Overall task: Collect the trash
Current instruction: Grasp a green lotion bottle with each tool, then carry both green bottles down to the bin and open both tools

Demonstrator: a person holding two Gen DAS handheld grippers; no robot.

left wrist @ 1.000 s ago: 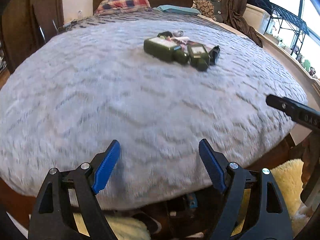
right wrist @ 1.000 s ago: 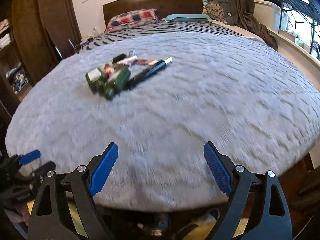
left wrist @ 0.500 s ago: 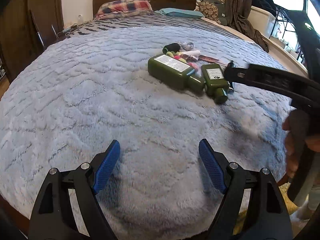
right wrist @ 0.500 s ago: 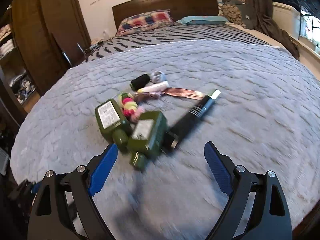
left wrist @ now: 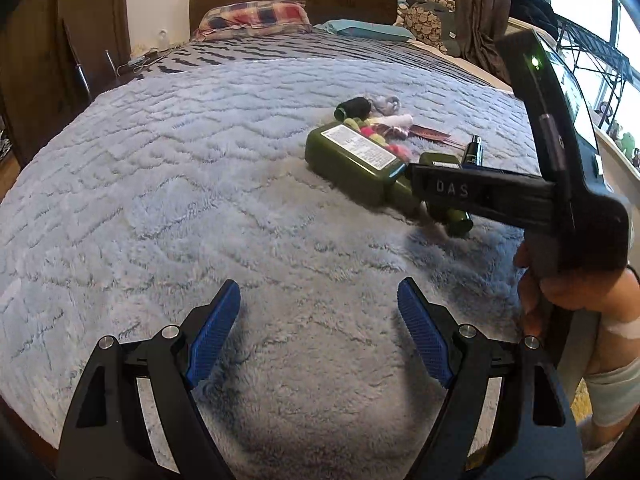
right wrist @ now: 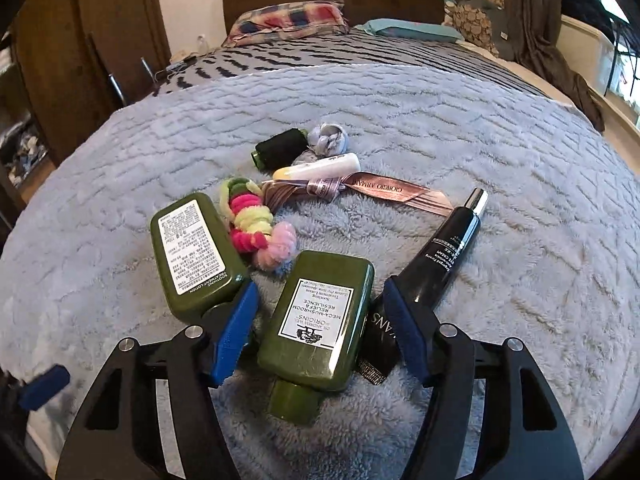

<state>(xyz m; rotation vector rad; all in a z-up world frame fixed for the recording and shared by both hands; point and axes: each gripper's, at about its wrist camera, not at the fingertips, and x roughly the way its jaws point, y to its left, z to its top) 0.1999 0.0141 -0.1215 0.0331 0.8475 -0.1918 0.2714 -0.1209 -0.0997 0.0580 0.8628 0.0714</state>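
On grey blanket (right wrist: 440, 120) — straddling green bottle (right wrist: 316, 316) with spread right gripper (right wrist: 318, 324), needing squeeze — left gripper (left wrist: 320, 328) idling spread.

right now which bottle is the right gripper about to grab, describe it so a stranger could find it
On the grey fluffy blanket lies a small pile of clutter. The green bottle sits between the open right gripper fingers, cap toward the camera. Unlike the other green bottle, its label reads ORIGINS Mega-Mushroom.

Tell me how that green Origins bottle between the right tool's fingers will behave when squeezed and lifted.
The flat-sided green plastic bottle probably won't roll. Its glossy surface may slip, though the right tool has ribbed pads. Lying on plush grey blanket, it could sink slightly under pressure.
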